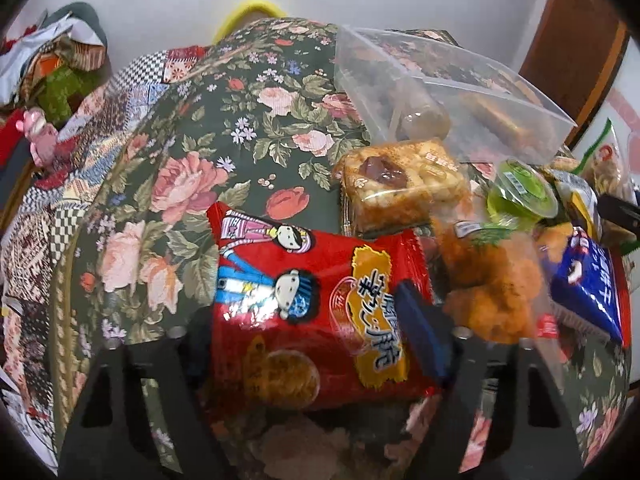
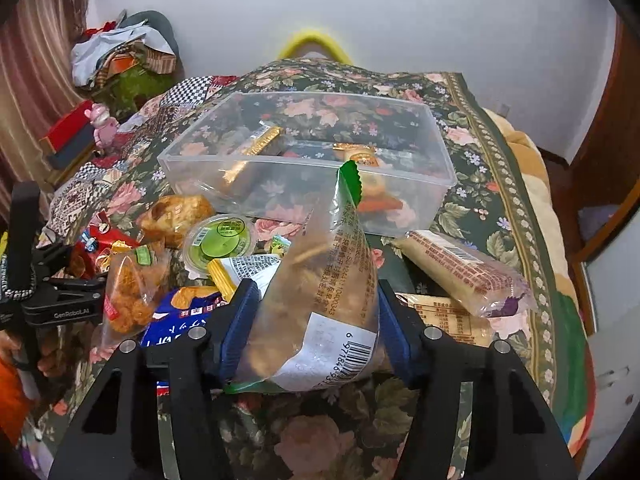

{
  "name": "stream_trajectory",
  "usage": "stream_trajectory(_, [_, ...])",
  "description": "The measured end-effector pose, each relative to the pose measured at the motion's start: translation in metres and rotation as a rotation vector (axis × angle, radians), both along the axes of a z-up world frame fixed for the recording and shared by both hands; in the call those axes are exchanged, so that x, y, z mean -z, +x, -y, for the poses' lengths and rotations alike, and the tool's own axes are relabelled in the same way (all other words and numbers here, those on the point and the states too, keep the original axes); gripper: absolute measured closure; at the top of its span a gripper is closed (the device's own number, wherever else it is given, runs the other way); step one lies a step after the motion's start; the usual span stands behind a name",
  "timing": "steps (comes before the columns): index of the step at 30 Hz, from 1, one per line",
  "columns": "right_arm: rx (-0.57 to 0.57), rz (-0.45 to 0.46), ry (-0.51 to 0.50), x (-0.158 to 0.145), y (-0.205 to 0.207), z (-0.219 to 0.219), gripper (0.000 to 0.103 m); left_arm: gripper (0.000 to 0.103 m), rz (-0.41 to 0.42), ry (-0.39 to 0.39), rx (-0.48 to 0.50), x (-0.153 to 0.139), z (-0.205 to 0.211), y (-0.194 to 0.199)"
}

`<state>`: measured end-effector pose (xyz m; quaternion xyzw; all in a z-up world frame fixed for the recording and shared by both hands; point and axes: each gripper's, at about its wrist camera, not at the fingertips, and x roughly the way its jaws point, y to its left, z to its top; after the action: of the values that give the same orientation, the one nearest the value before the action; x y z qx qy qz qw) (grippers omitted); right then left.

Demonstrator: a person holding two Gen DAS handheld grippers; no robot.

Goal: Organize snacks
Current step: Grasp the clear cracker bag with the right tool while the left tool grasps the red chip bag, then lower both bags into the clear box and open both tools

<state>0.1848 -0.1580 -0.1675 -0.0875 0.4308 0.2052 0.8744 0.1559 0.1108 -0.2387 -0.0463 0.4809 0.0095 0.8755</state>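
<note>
Right gripper [image 2: 314, 334] pinches the clear bag [image 2: 320, 300] at its belly, just short of the bin [image 2: 200, 168]. Left gripper [image 1: 312, 320] straddles the red packet [image 1: 304, 300] on the quilt [image 1: 180, 160]; contact unclear. Both look light, crinkly, slippery; contents probably crush, so grip mid-body, gently.

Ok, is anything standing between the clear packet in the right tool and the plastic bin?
Nothing visible blocks it. The clear packet sits clamped in the right tool, and the clear bin lies straight ahead with its top open; the pudding cup sits off to the left.
</note>
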Motion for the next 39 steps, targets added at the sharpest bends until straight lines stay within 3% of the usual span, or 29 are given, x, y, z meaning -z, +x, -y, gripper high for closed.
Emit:
stream_trajectory(4, [0.006,-0.003,0.025,-0.002,-0.003,0.004,0.051,0.043,0.008,-0.013,-0.007,-0.008,-0.002,-0.007])
stream_trajectory(9, [0.015,0.010,0.050,-0.013,-0.007,0.007,0.054,0.067,0.053,-0.023,-0.028,-0.026,-0.002,-0.019])
stream_trajectory(11, [0.016,0.020,0.054,-0.017,-0.009,0.007,0.054,0.071,0.071,-0.008,-0.035,-0.034,-0.001,-0.022])
stream_trajectory(18, [0.026,0.054,0.090,-0.035,-0.015,0.014,0.056,0.078,0.117,0.001,-0.038,-0.060,0.002,-0.034])
stream_trajectory(25, [0.044,0.089,0.121,-0.052,-0.016,0.021,0.056,0.079,0.206,0.035,-0.016,-0.096,0.011,-0.039])
stream_trajectory(39, [0.067,0.167,0.168,-0.087,0.010,0.025,0.056,0.079,0.372,-0.006,0.004,-0.162,0.027,-0.007])
